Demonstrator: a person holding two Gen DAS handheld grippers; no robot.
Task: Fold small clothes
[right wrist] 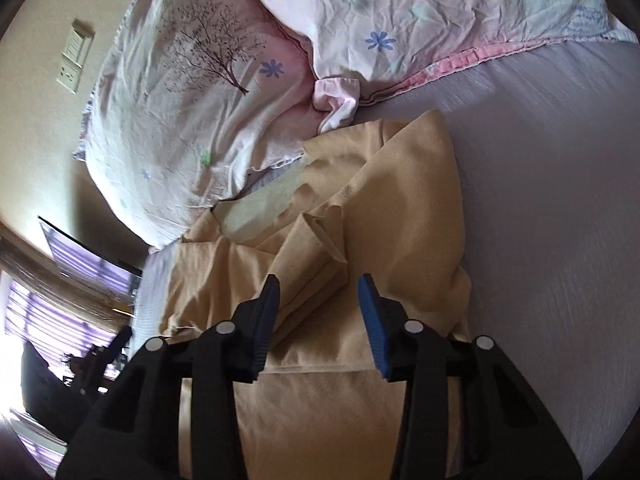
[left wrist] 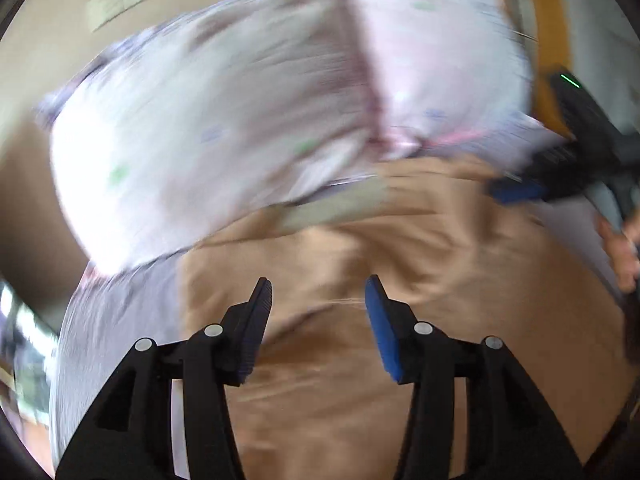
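Note:
A tan garment [right wrist: 360,216] lies crumpled on the lilac bed sheet [right wrist: 552,200], with folds bunched toward the pillow. It also fills the lower half of the blurred left wrist view [left wrist: 360,248]. My left gripper [left wrist: 318,292] is open and empty just above the tan cloth. My right gripper [right wrist: 318,292] is open and empty over the garment's near part, and it shows at the right edge of the left wrist view [left wrist: 516,192].
A white and pink pillow [right wrist: 180,120] with a tree print lies beyond the garment. A pink floral quilt [right wrist: 420,20] lies at the far side. A wall with a switch plate [right wrist: 74,58] is on the left.

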